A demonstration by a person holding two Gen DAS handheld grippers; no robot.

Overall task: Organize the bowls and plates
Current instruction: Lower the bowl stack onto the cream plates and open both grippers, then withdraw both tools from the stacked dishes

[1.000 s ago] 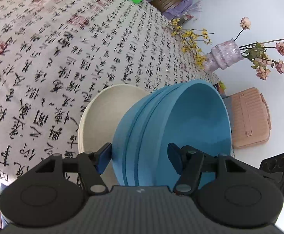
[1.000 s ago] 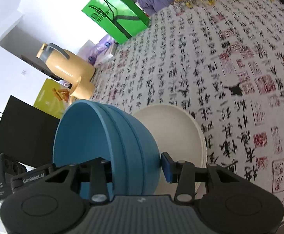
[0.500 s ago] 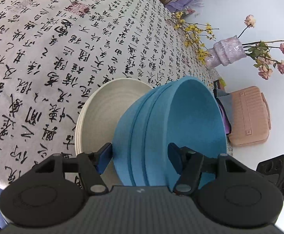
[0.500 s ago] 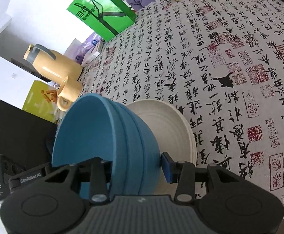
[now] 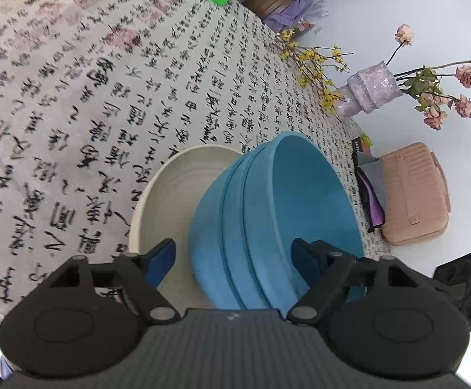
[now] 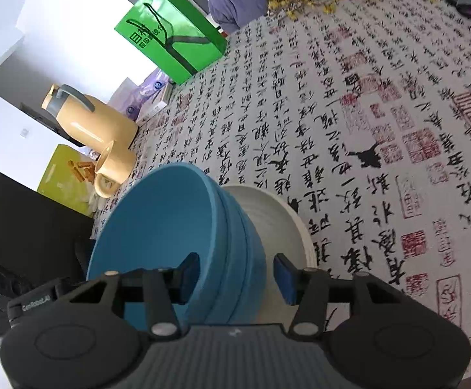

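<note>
A stack of nested blue bowls [image 5: 277, 220] sits on a stack of cream plates [image 5: 170, 194] on the calligraphy tablecloth; both also show in the right wrist view, bowls [image 6: 177, 227] on plates [image 6: 277, 223]. My left gripper [image 5: 234, 259] straddles one side of the bowl stack, jaws spread, with a visible gap between the left finger and the bowls. My right gripper [image 6: 237, 275] straddles the opposite side, jaws spread, the right pad apart from the bowl wall.
A lilac vase of flowers [image 5: 370, 94] and a pink purse [image 5: 413, 194] stand past the bowls. A green bag [image 6: 174, 42], a yellow jug [image 6: 89, 123], a yellow cup [image 6: 112, 168] and a black bag [image 6: 25, 223] line the other side.
Both grippers' jaws have opened wider around the bowl stack, leaving gaps at the outer fingers. The bowls and plates stay in place.
</note>
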